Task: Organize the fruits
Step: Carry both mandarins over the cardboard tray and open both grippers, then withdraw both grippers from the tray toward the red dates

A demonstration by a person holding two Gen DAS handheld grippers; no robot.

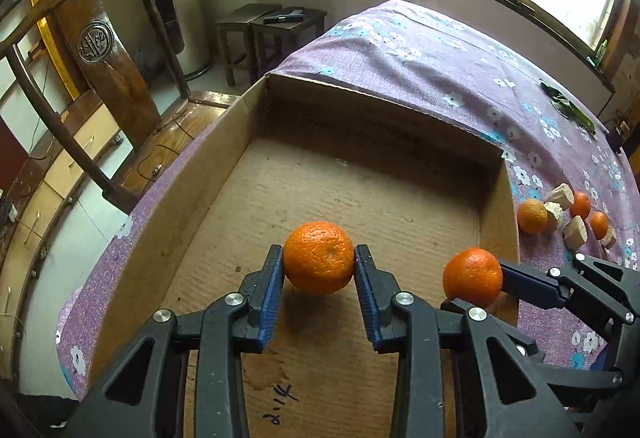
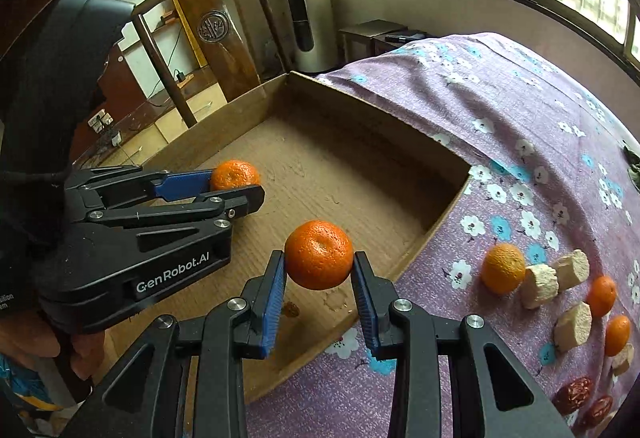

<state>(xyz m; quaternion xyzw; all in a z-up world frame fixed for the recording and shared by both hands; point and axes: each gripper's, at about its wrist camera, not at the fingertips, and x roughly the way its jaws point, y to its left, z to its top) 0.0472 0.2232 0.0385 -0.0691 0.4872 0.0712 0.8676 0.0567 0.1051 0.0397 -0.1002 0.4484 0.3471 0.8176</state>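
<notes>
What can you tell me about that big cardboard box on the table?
The cardboard box is a wide, shallow, open-topped tray of plain brown corrugated board, its floor scuffed and stained, with dark handwriting near the close edge. It sits flat on the purple floral tablecloth. No fruit lies on the floor that shows. Above it hang two mandarins, one clamped in the left gripper, the other in the right gripper. More fruit waits on the cloth beside it.

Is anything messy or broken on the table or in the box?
Nothing broken. The cardboard box has dark stains on its floor, and green leaf scraps lie alone on the tablecloth.
</notes>
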